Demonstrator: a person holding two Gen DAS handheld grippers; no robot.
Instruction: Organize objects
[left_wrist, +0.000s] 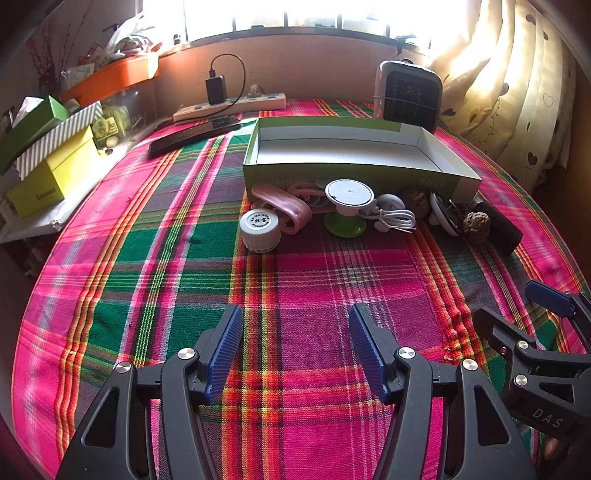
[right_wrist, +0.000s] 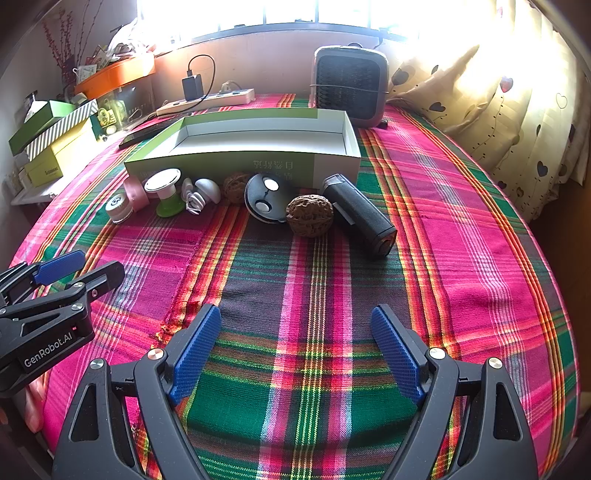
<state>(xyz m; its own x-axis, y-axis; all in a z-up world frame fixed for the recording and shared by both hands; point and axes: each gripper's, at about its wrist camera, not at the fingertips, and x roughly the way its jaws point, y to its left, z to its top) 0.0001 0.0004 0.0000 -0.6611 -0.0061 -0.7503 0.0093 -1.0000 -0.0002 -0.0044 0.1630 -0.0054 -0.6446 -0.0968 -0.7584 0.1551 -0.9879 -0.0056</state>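
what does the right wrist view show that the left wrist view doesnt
Only the right wrist view shows the round black lid face on and the second walnut plainly. Only the left wrist view shows the pink clip in full and the black remote clearly. Both share the empty green box, white jar, front walnut, black cylinder, and both open hand-held grippers, left and right.
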